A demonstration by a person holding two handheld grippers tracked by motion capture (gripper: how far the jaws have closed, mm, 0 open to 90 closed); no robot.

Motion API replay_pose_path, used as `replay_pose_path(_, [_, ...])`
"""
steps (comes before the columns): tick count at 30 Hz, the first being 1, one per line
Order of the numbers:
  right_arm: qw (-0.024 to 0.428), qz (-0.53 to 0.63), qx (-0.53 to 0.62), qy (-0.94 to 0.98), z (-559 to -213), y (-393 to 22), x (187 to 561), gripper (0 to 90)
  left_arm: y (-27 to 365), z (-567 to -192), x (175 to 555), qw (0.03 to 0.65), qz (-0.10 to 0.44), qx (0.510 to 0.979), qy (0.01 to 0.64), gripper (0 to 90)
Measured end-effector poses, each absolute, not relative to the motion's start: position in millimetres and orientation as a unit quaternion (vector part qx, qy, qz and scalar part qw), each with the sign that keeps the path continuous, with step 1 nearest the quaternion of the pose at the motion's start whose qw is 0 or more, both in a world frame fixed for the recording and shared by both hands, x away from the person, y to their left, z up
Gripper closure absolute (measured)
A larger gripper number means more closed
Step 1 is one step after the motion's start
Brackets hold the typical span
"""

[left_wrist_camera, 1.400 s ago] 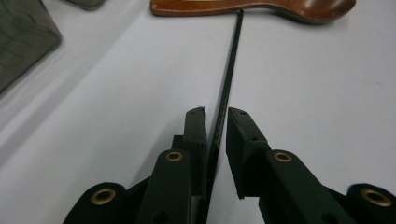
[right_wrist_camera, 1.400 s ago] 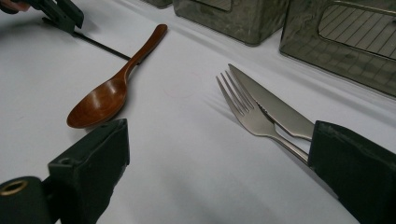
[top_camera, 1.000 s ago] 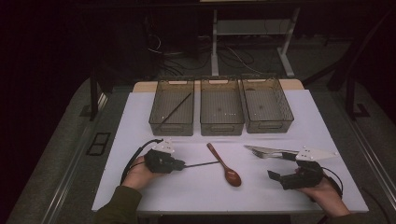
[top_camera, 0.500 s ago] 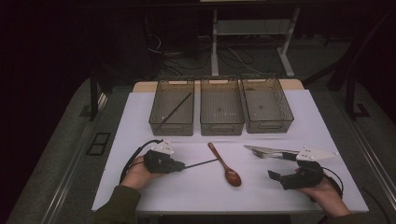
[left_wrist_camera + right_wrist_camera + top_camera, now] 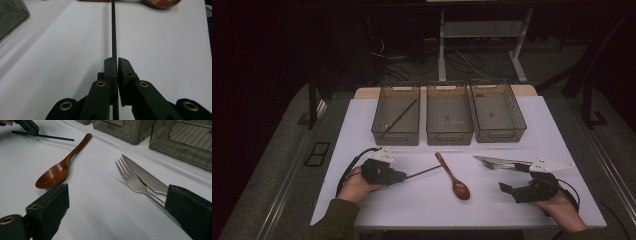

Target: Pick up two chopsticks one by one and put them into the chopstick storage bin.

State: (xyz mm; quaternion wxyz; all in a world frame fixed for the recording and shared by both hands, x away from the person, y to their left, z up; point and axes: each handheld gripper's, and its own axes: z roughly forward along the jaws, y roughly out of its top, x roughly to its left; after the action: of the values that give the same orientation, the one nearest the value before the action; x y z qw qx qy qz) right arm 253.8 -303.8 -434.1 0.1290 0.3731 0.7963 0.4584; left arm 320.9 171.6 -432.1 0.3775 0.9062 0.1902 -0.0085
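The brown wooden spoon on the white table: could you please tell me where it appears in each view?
High view: brown wooden spoon at lower centre.
Left gripper view: along the top edge.
Right gripper view: left of centre.
Shared landmark: the thin black stick pointing at its handle.

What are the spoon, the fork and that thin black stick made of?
The spoon looks like wood with a glossy reddish-brown lacquer that catches the light. The fork seems polished metal, probably steel: silvery and reflective. The black chopstick pinched by the left gripper is matte with a fine speckled texture, perhaps plastic or fibreglass; the look leaves it open.
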Motion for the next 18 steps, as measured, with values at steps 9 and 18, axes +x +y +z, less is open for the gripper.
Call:
replay_pose_path(9, [0.128,0.458,0.372,0.798,-435,-303,254,4.8,172,-423,318,0.389,0.011,0.894,0.222,85.4])
replay_pose_path(18, [0.127,0.458,0.370,0.798,-435,-303,254,4.8,173,-409,318,0.406,0.022,0.875,0.261,85.5])
